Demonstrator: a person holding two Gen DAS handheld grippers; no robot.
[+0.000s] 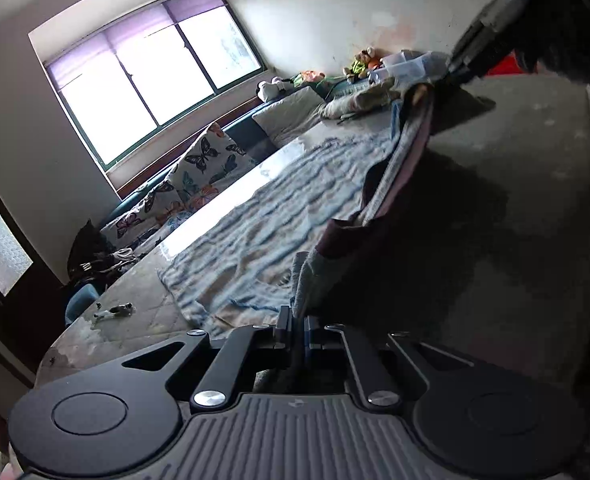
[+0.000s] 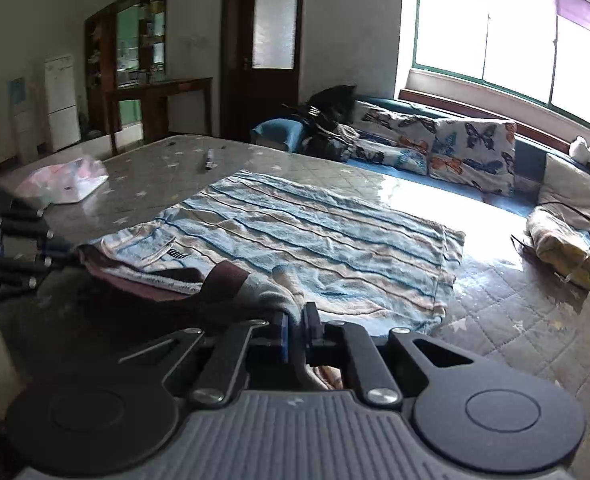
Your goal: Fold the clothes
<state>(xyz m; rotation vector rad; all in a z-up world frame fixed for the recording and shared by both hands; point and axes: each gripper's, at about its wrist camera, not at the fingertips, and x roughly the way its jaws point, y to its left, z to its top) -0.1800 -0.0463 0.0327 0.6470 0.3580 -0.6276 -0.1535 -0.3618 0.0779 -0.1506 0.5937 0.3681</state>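
Left gripper [image 1: 298, 322] — jaws pressed together on the grey edge of a garment [image 1: 379, 200], lifted off the table. Right gripper [image 2: 295, 334] — jaws likewise pinched on the same garment's [image 2: 183, 264] grey edge beside its dark maroon band.

Garment: striped blue, white and tan cloth with a pink-toned underside, held up along one edge between the two grippers, the rest draped onto a striped towel [image 2: 327, 236].

Towel: spread flat on the star-patterned table cover [image 2: 515, 312].

Also on the table: a white-and-pink plastic bag [image 2: 65, 184] and a small dark object [image 2: 209, 159], both well apart from the towel.

Beyond the table: butterfly-print cushions [image 2: 447, 152] on a sofa under the window [image 2: 507, 36].
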